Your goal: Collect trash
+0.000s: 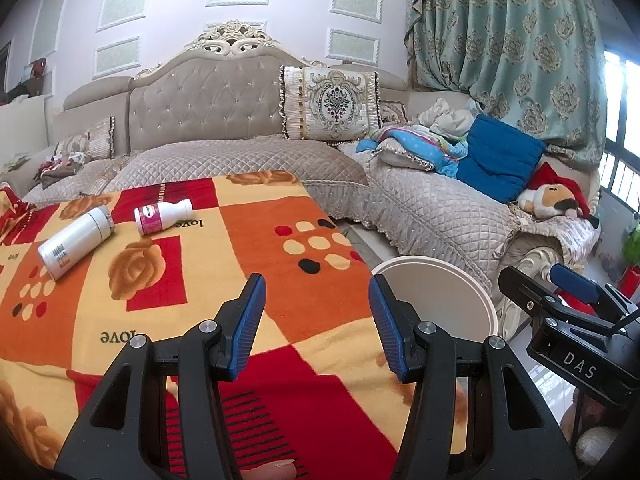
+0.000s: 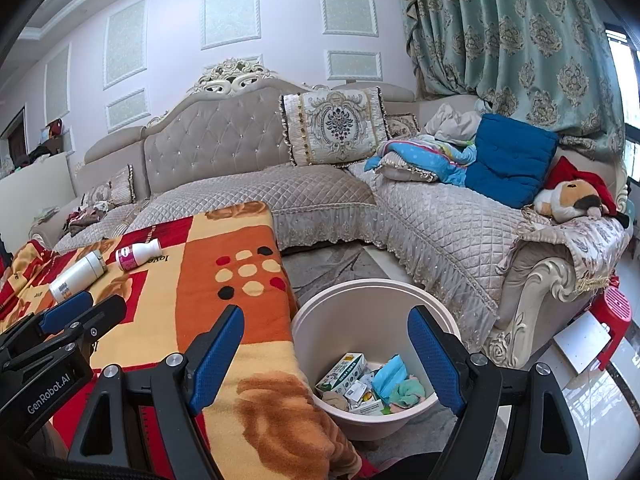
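You are facing a quilted beige corner sofa [image 1: 248, 160] under a panelled wall, with a table in front of you draped in a red, orange and cream blanket [image 1: 256, 248]. Far left on that blanket lie the two pieces of trash left to collect: a white bottle [image 1: 74, 242] on its side, its long axis running from near-left up to far-right, and just beside it, apart by a small gap, a smaller pink-labelled bottle [image 1: 162, 218] tipped over with its neck pointing right.

Both lie ahead and well to the left of your left gripper [image 1: 316, 320], whose jaws stand wide apart with nothing between them. That gripper is the nearer one, so the reach looks like its job; closing across the white bottle's body rather than along it would probably suit.

To the right, off the table edge, the cream bin [image 2: 400, 292] sits on the floor, already holding cartons and crumpled scraps. Your right gripper [image 2: 326, 354] hovers above it, jaws spread and empty. Beyond it, patterned teal curtains [image 2: 520, 40] hang at the window.
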### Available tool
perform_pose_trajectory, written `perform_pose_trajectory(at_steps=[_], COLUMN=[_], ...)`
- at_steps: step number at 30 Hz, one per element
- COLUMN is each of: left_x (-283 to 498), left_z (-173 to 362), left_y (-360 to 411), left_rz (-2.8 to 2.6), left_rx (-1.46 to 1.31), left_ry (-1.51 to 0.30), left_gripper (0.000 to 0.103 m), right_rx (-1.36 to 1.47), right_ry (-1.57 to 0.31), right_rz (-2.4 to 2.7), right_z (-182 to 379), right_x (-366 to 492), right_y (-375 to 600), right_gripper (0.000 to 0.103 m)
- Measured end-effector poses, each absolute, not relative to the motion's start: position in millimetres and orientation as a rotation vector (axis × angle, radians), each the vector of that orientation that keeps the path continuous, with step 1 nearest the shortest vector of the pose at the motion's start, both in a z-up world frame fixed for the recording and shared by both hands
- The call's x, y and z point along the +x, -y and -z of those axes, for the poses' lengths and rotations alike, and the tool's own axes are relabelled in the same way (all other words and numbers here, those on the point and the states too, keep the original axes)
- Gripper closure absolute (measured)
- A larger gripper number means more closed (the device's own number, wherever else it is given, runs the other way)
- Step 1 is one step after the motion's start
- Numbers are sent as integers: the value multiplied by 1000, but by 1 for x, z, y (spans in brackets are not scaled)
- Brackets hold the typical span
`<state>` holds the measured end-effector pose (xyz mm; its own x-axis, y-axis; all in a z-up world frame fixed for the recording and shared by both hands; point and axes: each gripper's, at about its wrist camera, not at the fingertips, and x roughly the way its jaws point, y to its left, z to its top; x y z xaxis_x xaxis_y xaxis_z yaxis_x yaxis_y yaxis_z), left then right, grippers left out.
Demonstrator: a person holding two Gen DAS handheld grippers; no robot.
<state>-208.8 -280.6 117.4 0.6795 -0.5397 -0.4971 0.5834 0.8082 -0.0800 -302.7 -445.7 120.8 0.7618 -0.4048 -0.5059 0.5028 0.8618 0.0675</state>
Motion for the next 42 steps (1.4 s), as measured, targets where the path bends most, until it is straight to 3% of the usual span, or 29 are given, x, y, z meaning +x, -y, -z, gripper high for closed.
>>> perform_pose_trajectory(at_steps=[42], left_x=[-213], left_z=[-108], left_y=[292], left_rz=[646], left_rx=[121], left_ry=[-534], left_gripper=[51], right_rx=[220], right_ry=[-517], right_rz=[493], right_z=[-115], right_x=[-303], right_y=[451], right_gripper=[20])
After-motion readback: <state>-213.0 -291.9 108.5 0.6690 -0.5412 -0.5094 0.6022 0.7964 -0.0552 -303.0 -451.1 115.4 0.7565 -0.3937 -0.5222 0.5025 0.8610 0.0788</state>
